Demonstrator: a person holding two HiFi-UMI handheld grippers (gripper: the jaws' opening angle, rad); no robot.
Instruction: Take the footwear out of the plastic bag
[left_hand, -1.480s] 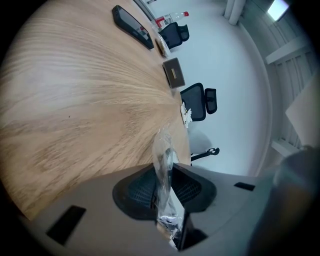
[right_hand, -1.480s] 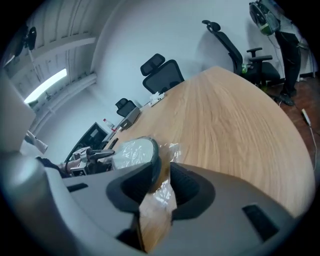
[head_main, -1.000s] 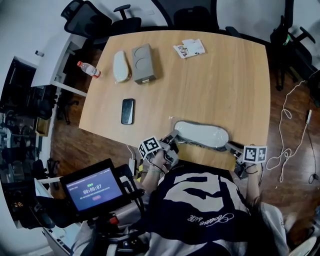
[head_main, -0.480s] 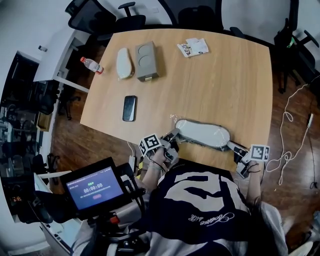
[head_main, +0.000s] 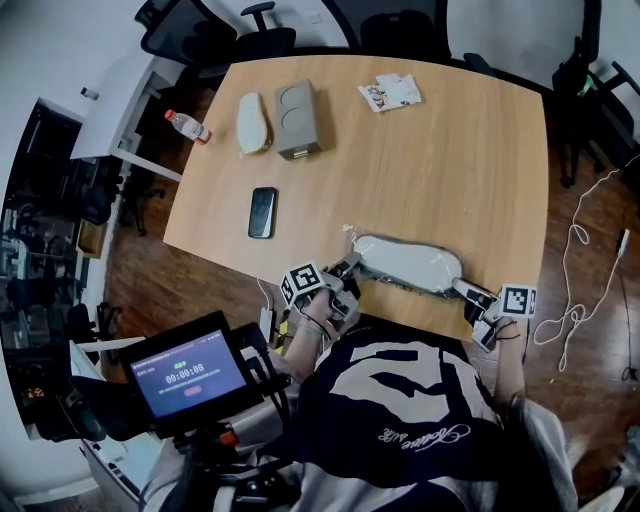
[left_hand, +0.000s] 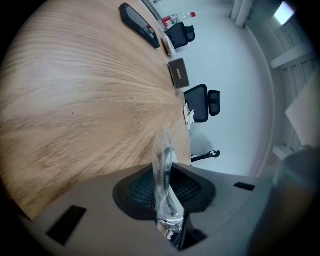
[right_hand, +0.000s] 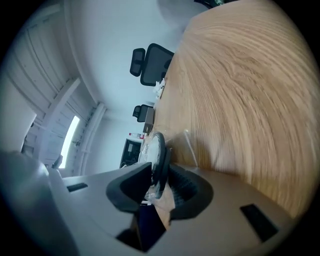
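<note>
At the near edge of the pale, fine-grained wooden table (head_main: 450, 180), right in front of me, the white shoe (head_main: 408, 262) lies long and flat with rounded ends, inside a clear, crinkly plastic bag (head_main: 352, 240). It rests on the wood between my two grippers.

My left gripper (left_hand: 167, 175) is at the bag's left end. Its ribbed black pads are pinched together on a thin, wrinkled fold of the film, which stands up between them.

My right gripper (right_hand: 160, 177) is at the right end. Its jaws have just been closing, and the shoe's rounded end, with its dark sole rim, sits between the pads. Film is bunched around it and the pads press on it.

Farther off, toward the table's left side, lies a glossy black phone (head_main: 263, 212). Beyond it there is a grey rectangular box (head_main: 298, 120) with two round hollows in its top and, just beside that, a second white shoe (head_main: 251, 122). Some printed cards (head_main: 390, 92) lie at the far edge.
</note>
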